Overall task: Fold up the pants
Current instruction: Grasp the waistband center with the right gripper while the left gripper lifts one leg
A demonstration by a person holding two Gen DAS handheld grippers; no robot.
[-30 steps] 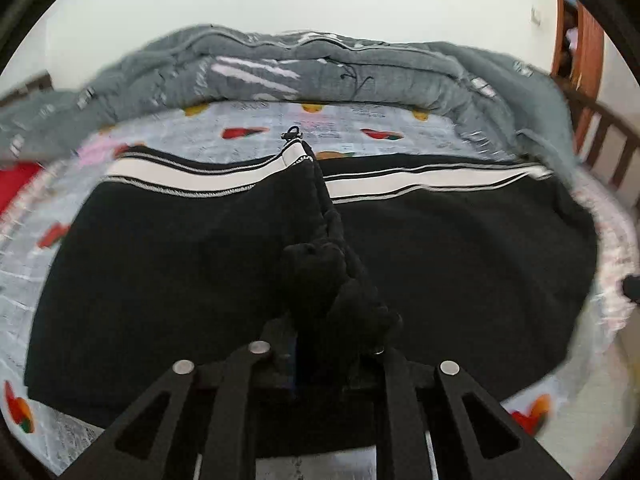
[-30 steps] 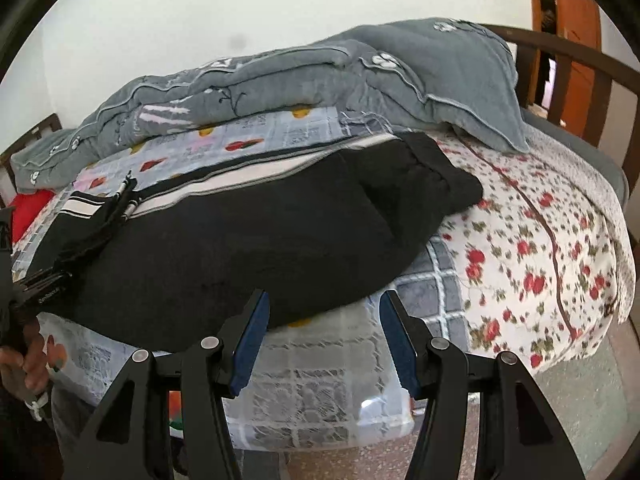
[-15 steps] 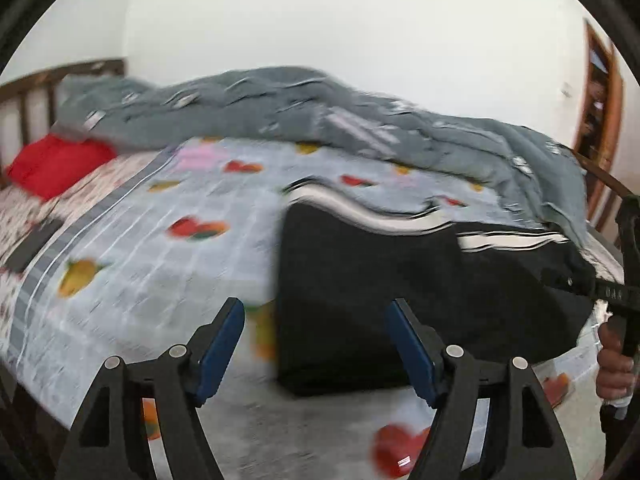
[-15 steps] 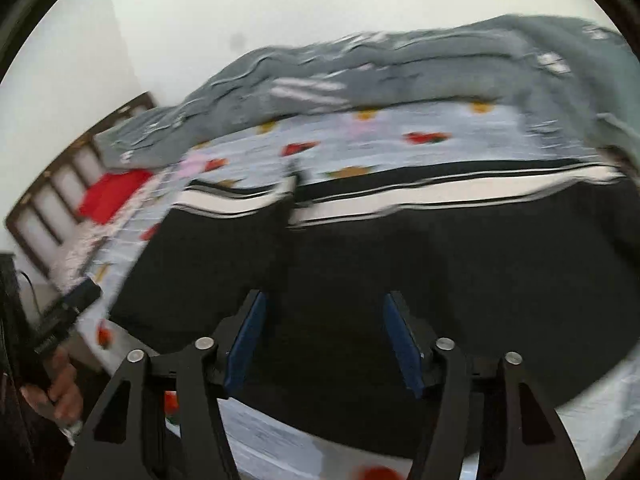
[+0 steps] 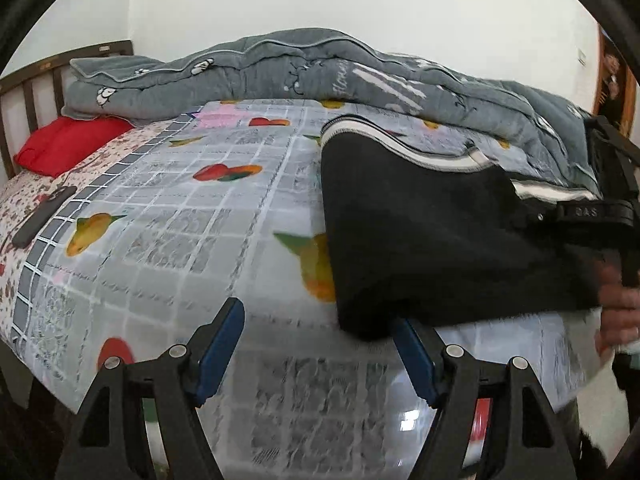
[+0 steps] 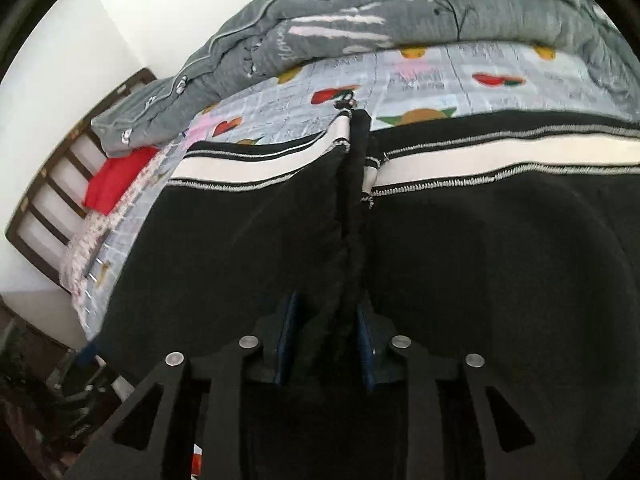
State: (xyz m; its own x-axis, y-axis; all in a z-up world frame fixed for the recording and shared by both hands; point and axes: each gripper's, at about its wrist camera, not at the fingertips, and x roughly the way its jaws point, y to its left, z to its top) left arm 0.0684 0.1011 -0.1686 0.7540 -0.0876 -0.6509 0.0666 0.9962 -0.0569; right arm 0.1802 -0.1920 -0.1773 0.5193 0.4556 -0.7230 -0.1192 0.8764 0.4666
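Black pants (image 5: 432,236) with a white side stripe lie on the bed's fruit-print cover (image 5: 192,216). My left gripper (image 5: 316,344) is open and empty at the near bed edge, its right finger beside the pants' near left corner. My right gripper (image 6: 326,340) is shut on a bunched fold of the black pants (image 6: 480,260) at their near edge; the white stripe (image 6: 500,160) runs across the far side. The right gripper also shows at the right edge of the left wrist view (image 5: 600,212).
A grey quilt (image 5: 320,68) is piled along the far side of the bed. A red pillow (image 5: 68,144) lies by the wooden headboard (image 5: 36,76). A dark phone (image 5: 42,216) lies on the floral sheet at the left.
My left gripper has let go of the pants, opened and swung left to the bed edge. My right gripper has moved onto the pants' near edge and shut on a fold.
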